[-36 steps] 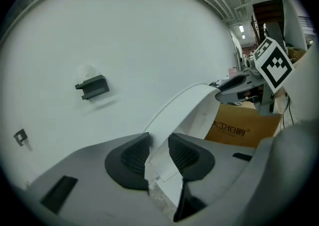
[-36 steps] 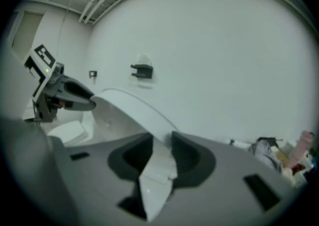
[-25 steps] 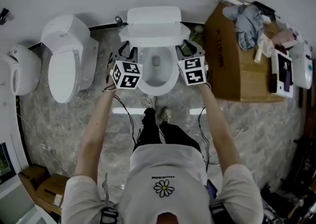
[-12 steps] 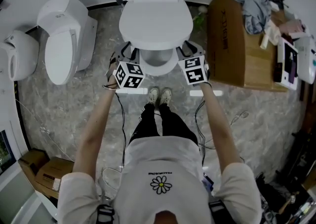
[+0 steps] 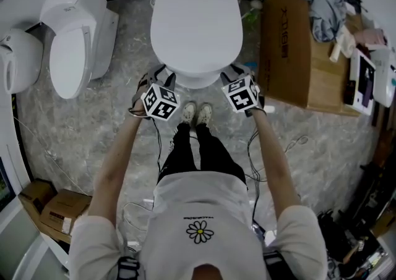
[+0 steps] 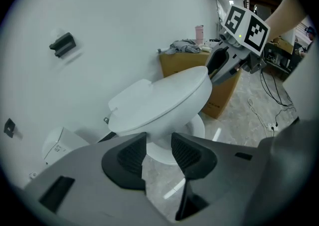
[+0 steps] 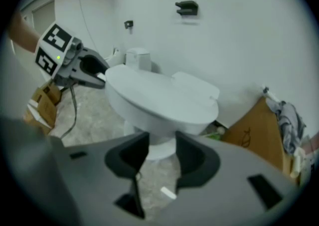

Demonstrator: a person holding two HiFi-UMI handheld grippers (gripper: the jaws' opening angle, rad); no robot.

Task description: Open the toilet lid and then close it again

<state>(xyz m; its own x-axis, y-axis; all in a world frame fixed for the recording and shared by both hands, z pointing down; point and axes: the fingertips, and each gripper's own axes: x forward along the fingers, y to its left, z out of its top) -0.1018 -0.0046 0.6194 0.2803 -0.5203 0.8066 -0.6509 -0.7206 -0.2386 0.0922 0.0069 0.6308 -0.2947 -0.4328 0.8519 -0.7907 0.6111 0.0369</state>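
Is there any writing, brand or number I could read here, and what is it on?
Nothing reads clearly.
Brown cardboard box: dark print on its side, too blurred to read.
White T-shirt: tiny line above a daisy emblem, too small to read.
Black-and-white cubes: square code patterns, no letters.

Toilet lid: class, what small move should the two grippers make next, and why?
Probably draw both grippers back and clear. The toilet lid lies flat, fully down. The left gripper and right gripper sit at its front edge; their jaws have just been opening and stand apart, gripping nothing.
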